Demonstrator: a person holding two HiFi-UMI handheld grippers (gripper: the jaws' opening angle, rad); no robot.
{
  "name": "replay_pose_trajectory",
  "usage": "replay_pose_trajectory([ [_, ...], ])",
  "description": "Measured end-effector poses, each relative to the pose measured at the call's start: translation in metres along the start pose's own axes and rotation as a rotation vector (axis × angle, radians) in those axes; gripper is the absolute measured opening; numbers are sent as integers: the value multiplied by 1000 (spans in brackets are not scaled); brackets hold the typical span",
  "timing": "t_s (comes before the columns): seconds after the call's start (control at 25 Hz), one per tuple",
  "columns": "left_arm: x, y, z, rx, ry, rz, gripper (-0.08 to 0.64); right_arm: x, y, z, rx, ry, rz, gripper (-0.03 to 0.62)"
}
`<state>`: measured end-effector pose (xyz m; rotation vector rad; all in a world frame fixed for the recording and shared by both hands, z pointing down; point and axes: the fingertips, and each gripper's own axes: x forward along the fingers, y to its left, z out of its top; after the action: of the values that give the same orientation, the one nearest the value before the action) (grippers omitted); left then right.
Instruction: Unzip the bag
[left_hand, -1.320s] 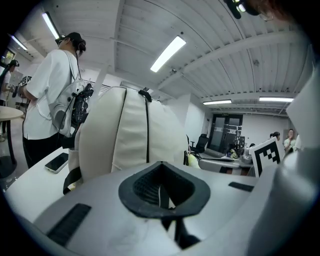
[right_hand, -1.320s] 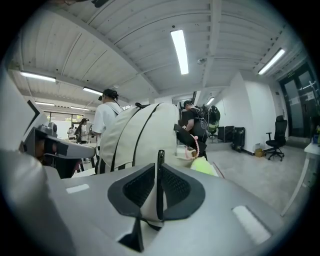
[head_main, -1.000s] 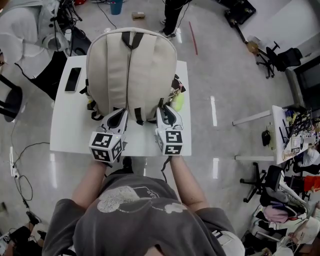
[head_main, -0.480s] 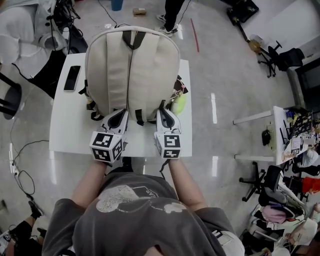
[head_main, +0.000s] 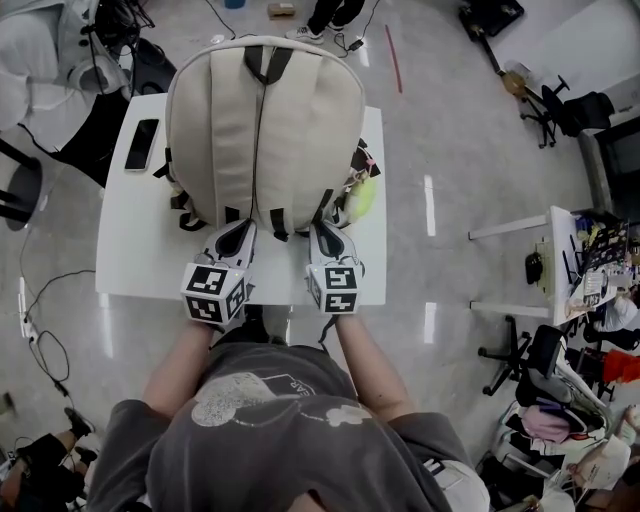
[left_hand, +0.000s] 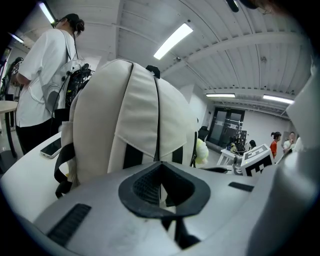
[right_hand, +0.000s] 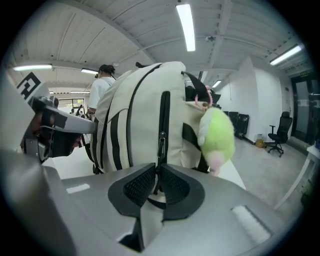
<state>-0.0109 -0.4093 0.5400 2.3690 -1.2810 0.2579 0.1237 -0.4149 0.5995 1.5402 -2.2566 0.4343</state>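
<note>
A cream backpack (head_main: 262, 130) lies on the white table (head_main: 130, 250) with its black-edged straps facing up. My left gripper (head_main: 238, 230) is at the bag's near edge on the left. Its jaws (left_hand: 160, 167) are closed on the bag's lower edge by a black strap. My right gripper (head_main: 322, 228) is at the near right side. In the right gripper view, the black side zipper (right_hand: 163, 112) runs down to its slider (right_hand: 161, 142). The pull drops between the closed pads, so the right gripper (right_hand: 157, 172) is shut on it.
A yellow-green plush charm (right_hand: 217, 132) hangs on the bag's right side, close to my right gripper. A black phone (head_main: 141, 144) lies at the table's far left. A person in white (left_hand: 42, 75) stands beyond the table's left end, with office chairs (head_main: 560, 110) around the room.
Both grippers keep their places at the bag's near edge. The bag and table sit slightly further up the picture than a second ago.
</note>
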Motion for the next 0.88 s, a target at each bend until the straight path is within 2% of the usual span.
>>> replay_pose_trajectory([
  [0.72, 17, 6, -68, -49, 121, -2, 5, 20, -4, -93, 127, 293, 11, 32],
  [0.88, 18, 7, -76, -22, 140, 4, 5, 23, -2, -100, 129, 342, 29, 32],
])
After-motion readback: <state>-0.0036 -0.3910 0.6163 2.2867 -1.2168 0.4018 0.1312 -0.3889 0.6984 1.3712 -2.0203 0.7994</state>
